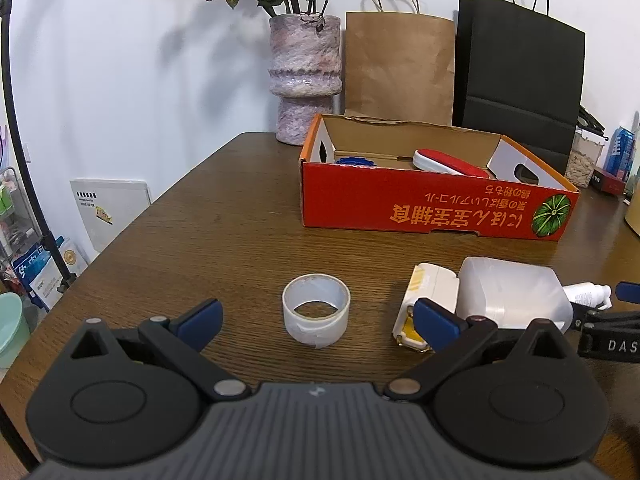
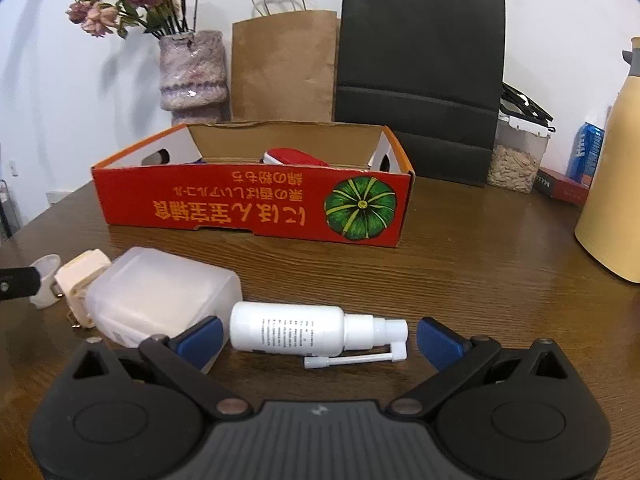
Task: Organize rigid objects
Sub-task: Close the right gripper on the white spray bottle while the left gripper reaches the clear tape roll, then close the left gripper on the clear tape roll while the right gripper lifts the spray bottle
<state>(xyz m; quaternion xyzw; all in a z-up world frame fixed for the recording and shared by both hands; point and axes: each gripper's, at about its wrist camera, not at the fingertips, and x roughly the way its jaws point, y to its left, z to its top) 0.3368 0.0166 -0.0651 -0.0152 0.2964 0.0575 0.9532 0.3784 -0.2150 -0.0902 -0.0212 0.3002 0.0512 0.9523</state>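
Note:
A roll of clear tape (image 1: pixel 316 310) stands on the wooden table, between the blue fingertips of my open left gripper (image 1: pixel 318 322) and not touched by them. To its right lie a cream plug adapter (image 1: pixel 430 294) and a translucent plastic box (image 1: pixel 512 296). My right gripper (image 2: pixel 320 340) is open around a white spray bottle (image 2: pixel 296 332) lying on its side, nozzle to the right. The red cardboard box (image 1: pixel 424 210) behind holds a red and white object (image 1: pixel 444 162) and a blue item (image 1: pixel 354 161). In the right wrist view the red cardboard box (image 2: pixel 248 208) stands straight ahead.
A stone vase (image 1: pixel 304 76) with dried flowers, a brown paper bag (image 1: pixel 400 68) and a black bag (image 1: pixel 520 76) stand at the table's back. A cream jug (image 2: pixel 612 184), a seed container (image 2: pixel 516 160) and a blue can (image 2: pixel 586 152) sit at the right.

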